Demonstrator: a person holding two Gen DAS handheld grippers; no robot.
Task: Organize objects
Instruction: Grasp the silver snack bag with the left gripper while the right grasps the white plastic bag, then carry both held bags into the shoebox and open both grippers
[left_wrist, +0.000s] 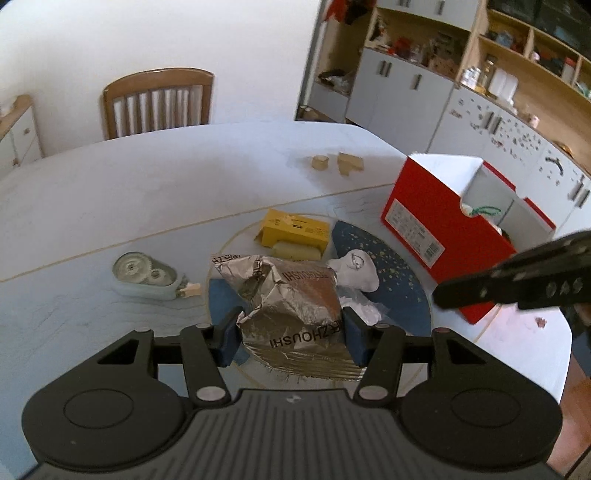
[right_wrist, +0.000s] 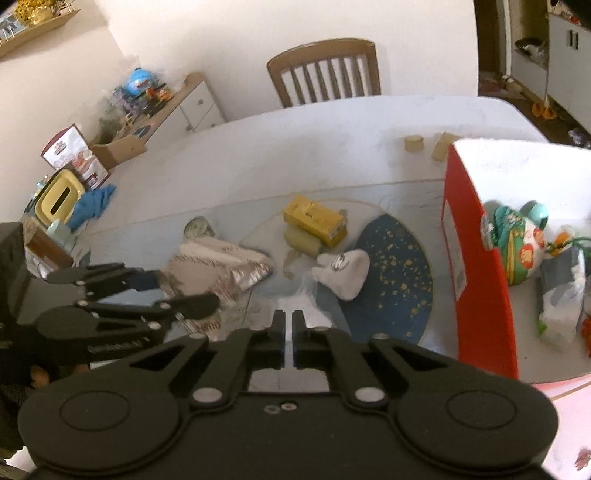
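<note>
Your left gripper (left_wrist: 291, 334) clamped its jaws on the crumpled silver foil packet (left_wrist: 291, 295), printed "ZHOUSHI" in black, held above the surface (left_wrist: 147, 192). Its foil was creased, with a ribbed sealed edge nearest you. Your right gripper (right_wrist: 289, 325) had its jaws closed on nothing, beside the red box (right_wrist: 476, 266).
</note>
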